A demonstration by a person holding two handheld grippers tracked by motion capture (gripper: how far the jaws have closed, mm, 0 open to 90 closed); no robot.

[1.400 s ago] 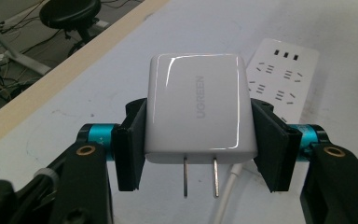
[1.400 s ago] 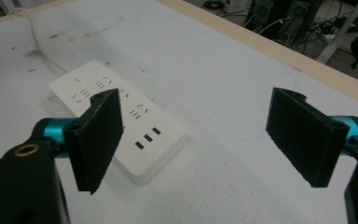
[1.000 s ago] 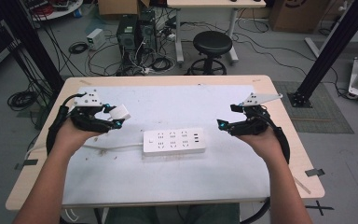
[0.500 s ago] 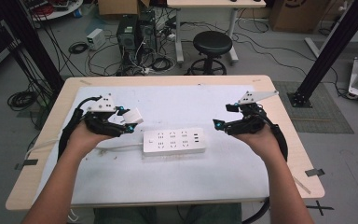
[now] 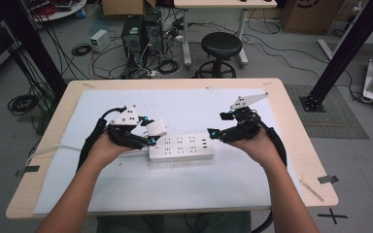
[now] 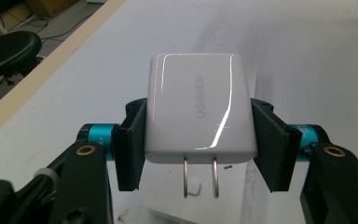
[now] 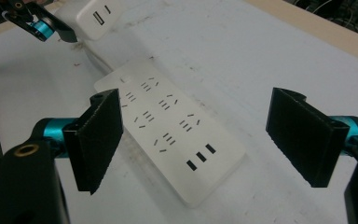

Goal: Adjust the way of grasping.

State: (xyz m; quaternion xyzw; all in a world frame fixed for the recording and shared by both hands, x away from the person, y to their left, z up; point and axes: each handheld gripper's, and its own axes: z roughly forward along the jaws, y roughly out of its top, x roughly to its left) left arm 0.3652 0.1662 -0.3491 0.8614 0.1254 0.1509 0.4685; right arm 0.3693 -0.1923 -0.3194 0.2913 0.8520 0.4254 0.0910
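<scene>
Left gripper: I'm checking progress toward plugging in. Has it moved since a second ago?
Yes. The left gripper, clamping the charger, moved right, up to the power strip.

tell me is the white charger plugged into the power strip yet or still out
Out. The left tongs hold the white charger by its sides, its two prongs bare and above the power strip; no prong sits in a socket.

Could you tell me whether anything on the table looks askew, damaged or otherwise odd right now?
Nothing stands out. The power strip lies flat and looks intact on the white mat; the left tongs grip the white charger squarely, prongs toward the strip; the right tongs are open above the strip's end.
</scene>
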